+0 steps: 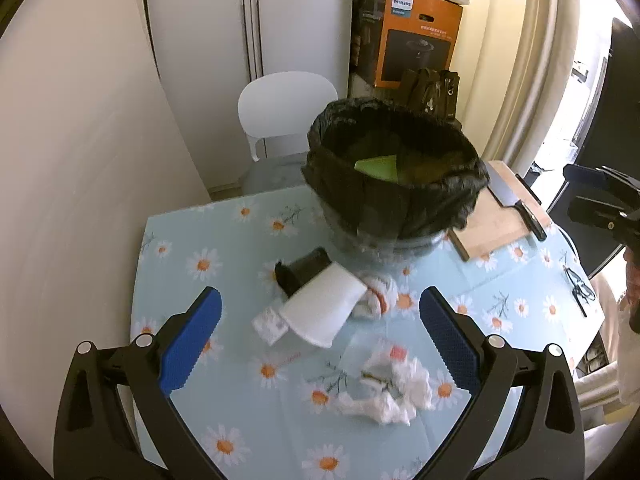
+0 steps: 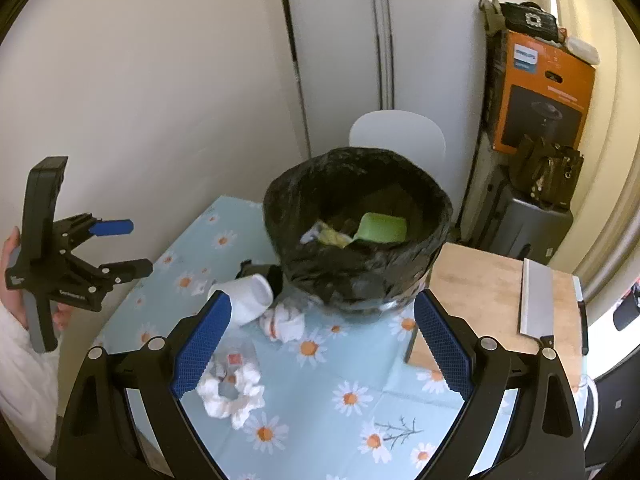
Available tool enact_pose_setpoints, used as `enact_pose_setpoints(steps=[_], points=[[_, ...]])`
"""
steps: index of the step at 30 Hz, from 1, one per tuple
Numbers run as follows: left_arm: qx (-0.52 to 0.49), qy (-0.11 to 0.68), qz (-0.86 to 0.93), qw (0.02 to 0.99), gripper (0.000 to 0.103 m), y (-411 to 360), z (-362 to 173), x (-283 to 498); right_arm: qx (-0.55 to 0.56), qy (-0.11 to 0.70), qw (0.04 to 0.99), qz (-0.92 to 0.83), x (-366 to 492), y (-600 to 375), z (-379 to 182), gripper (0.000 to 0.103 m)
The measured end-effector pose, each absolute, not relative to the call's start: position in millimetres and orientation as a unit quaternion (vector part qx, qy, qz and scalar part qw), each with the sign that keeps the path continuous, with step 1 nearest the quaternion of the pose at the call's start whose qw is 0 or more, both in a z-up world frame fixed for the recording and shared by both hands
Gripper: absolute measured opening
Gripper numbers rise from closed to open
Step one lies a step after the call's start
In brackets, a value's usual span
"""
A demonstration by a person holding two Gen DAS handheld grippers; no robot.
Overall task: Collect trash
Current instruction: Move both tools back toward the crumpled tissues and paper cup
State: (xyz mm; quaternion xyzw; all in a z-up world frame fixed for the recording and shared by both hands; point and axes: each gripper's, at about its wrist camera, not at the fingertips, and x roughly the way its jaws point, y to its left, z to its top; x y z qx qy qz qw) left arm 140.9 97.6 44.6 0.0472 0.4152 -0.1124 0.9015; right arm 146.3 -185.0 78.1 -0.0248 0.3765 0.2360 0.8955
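Observation:
A bin lined with a black bag (image 1: 394,172) (image 2: 356,216) stands on the daisy-print table (image 1: 224,400), with green and yellow trash inside. In front of it lie a tipped white paper cup (image 1: 324,312) (image 2: 244,296), a black object (image 1: 300,270), a small wrapper (image 1: 270,324), a crumpled tissue with red marks (image 1: 378,294) (image 2: 282,320) and a larger crumpled white tissue (image 1: 386,384) (image 2: 230,392). My left gripper (image 1: 320,344) is open and empty, above the cup and tissue; it also shows in the right wrist view (image 2: 120,248). My right gripper (image 2: 322,344) is open and empty, before the bin.
A wooden cutting board (image 1: 496,216) (image 2: 480,300) with a cleaver (image 2: 534,300) lies right of the bin. Glasses (image 1: 578,286) lie at the table's right edge. A white chair (image 1: 286,108) stands behind the table, and an orange box (image 1: 416,36) on luggage.

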Motion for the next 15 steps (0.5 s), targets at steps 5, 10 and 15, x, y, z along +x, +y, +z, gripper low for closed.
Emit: enact_pose_setpoints(steps=[5,10,15], points=[[0.035,0.421,-0.109,0.9,0.097,106.6,37.3,120.1,-0.045,0.384,0.89,0.244,131.1,-177.7,72.3,0.089],[0.032,0.426,-0.116,0.897,0.097,116.4,24.1,110.4,-0.055,0.4,0.88,0.25,122.3,-168.6,64.7,0.089],[0.025,0.44,-0.137,0.887,0.097,127.5,6.1,113.4,-0.072,0.421,0.87,0.247,119.0,-153.1,53.7,0.089]])
